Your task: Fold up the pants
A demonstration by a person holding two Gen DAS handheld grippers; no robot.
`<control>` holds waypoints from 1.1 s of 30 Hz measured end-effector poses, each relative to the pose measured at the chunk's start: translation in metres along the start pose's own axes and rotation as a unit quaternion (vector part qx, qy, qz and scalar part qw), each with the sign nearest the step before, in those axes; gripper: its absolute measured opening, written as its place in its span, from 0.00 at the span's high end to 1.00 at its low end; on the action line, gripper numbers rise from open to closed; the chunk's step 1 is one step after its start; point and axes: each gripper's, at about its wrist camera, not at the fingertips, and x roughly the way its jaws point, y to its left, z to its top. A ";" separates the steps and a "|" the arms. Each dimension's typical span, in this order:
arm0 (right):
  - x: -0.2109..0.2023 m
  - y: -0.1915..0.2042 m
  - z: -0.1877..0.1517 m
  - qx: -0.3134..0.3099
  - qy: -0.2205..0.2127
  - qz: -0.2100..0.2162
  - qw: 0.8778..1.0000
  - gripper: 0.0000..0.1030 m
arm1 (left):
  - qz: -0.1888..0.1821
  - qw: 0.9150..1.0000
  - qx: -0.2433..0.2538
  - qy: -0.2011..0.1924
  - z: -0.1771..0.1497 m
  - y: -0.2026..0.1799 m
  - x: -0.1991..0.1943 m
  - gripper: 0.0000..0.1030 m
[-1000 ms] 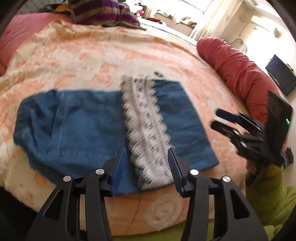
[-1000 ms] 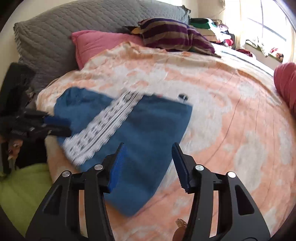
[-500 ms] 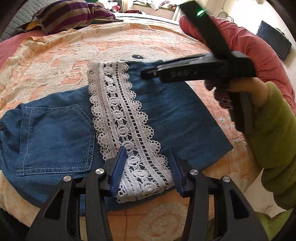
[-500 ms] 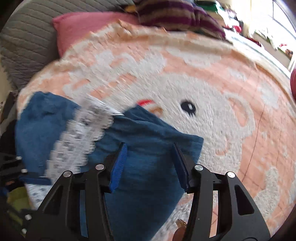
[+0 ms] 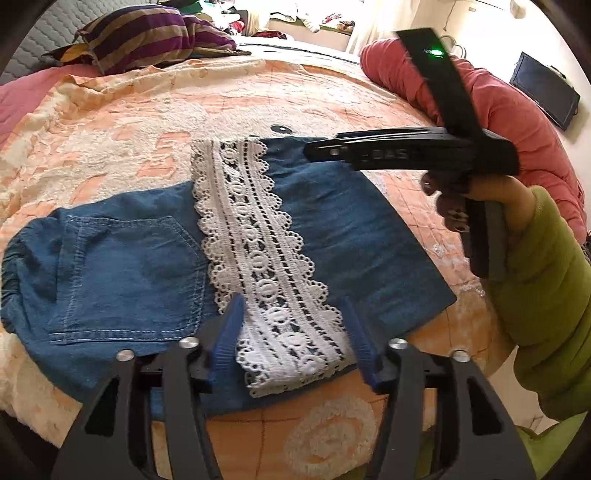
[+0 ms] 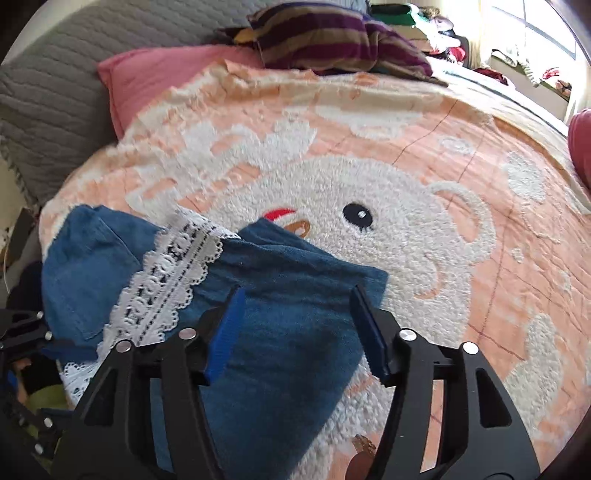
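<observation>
One partial embossed mark, "DAS", on the right hand-held gripper (image 5: 406,153).

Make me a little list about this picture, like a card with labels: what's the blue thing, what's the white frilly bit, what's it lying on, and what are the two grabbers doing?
blue thing: denim pants, folded, back pocket showing
white frilly bit: lace trim lying across the pants
lying on: peach bear blanket on a bed
left gripper: jaws opening, either side of the lace, not pinching it
right gripper: jaws opening over the blue fabric, holding nothing
nearby: striped cushion, pink pillow
</observation>
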 end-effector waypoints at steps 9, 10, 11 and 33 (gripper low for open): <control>-0.030 0.000 -0.007 0.001 -0.031 -0.006 0.999 0.28 | 0.015 1.000 -0.013 -0.019 0.003 0.010 -0.016 0.39; -0.033 0.001 -0.008 0.002 -0.034 -0.007 0.999 0.26 | 0.018 1.000 -0.014 -0.021 0.003 0.011 -0.018 0.39; -0.037 0.001 -0.008 0.003 -0.039 -0.008 0.999 0.24 | 0.021 0.999 -0.016 -0.023 0.004 0.012 -0.020 0.38; -0.075 0.070 0.025 -0.062 -0.086 0.016 0.994 0.12 | 0.091 0.990 -0.069 -0.084 -0.005 0.058 -0.082 0.05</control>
